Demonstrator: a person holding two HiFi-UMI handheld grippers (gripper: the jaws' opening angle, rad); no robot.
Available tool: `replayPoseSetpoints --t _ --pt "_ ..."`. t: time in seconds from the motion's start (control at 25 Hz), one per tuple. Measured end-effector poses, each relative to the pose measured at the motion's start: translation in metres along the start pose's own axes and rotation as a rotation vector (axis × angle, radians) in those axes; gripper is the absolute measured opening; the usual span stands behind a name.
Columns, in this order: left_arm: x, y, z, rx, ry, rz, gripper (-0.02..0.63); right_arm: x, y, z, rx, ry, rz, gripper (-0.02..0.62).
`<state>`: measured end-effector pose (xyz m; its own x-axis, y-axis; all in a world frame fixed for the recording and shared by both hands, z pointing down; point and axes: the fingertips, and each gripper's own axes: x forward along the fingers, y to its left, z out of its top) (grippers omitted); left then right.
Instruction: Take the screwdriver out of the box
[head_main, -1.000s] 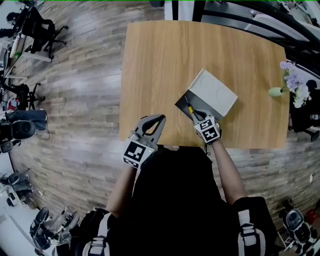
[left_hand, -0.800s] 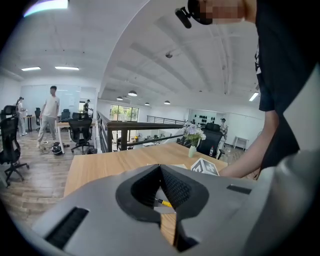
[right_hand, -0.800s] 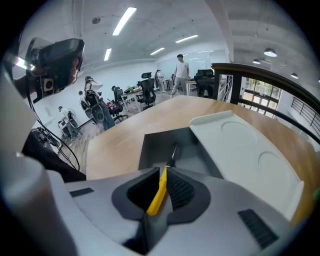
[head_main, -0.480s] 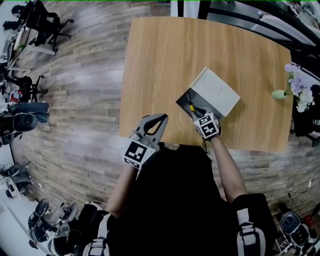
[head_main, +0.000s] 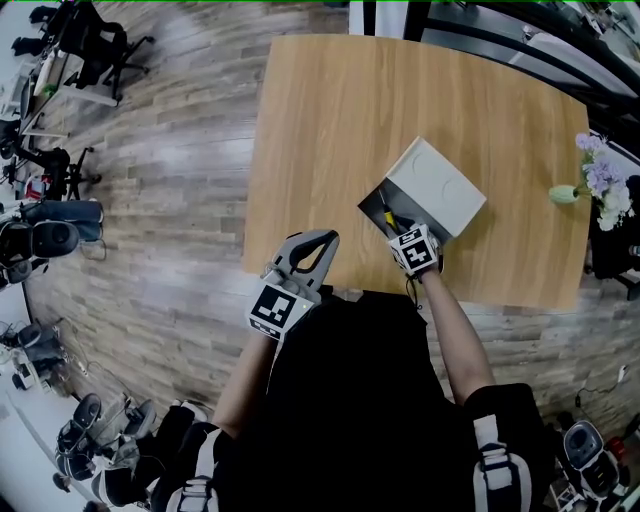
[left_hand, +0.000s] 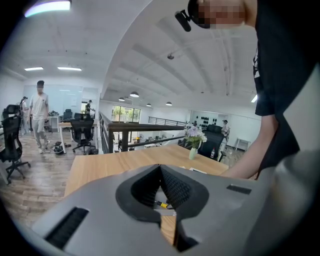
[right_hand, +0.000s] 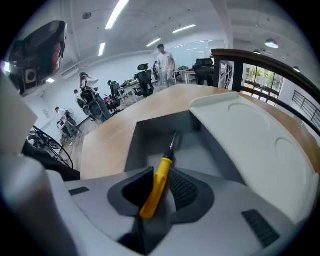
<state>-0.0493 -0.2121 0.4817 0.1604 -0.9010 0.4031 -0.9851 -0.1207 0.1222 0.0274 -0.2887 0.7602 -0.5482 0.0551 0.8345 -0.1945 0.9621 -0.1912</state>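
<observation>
A grey box (head_main: 376, 203) with its white lid (head_main: 437, 186) swung open lies near the table's front right. The yellow-handled screwdriver (right_hand: 159, 184) points into the box's open grey inside (right_hand: 150, 142), and its dark shaft reaches over the box floor. My right gripper (right_hand: 161, 186) is shut on the yellow handle; in the head view this right gripper (head_main: 399, 229) sits at the box's open front. My left gripper (head_main: 322, 240) hovers at the table's front edge, to the left of the box, with its jaws shut on nothing. In its own view the left gripper (left_hand: 160, 168) faces the table.
The wooden table (head_main: 330, 130) stands on plank flooring, with a small vase of flowers (head_main: 598, 186) at its right edge. The same vase (left_hand: 193, 148) shows in the left gripper view. Office chairs and people are far off, and a railing (left_hand: 145, 129) runs behind the table.
The head camera has shifted a little. My right gripper stays at the box's open front, shut on the screwdriver. The left gripper has not visibly moved.
</observation>
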Motion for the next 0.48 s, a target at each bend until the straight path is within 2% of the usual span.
replayPoseSetpoints --t 0.48 --pt "-0.0081 0.0049 0.0020 0.006 -0.006 0.002 0.021 0.0082 0.0013 -0.0024 -0.059 0.053 -0.019 0.110"
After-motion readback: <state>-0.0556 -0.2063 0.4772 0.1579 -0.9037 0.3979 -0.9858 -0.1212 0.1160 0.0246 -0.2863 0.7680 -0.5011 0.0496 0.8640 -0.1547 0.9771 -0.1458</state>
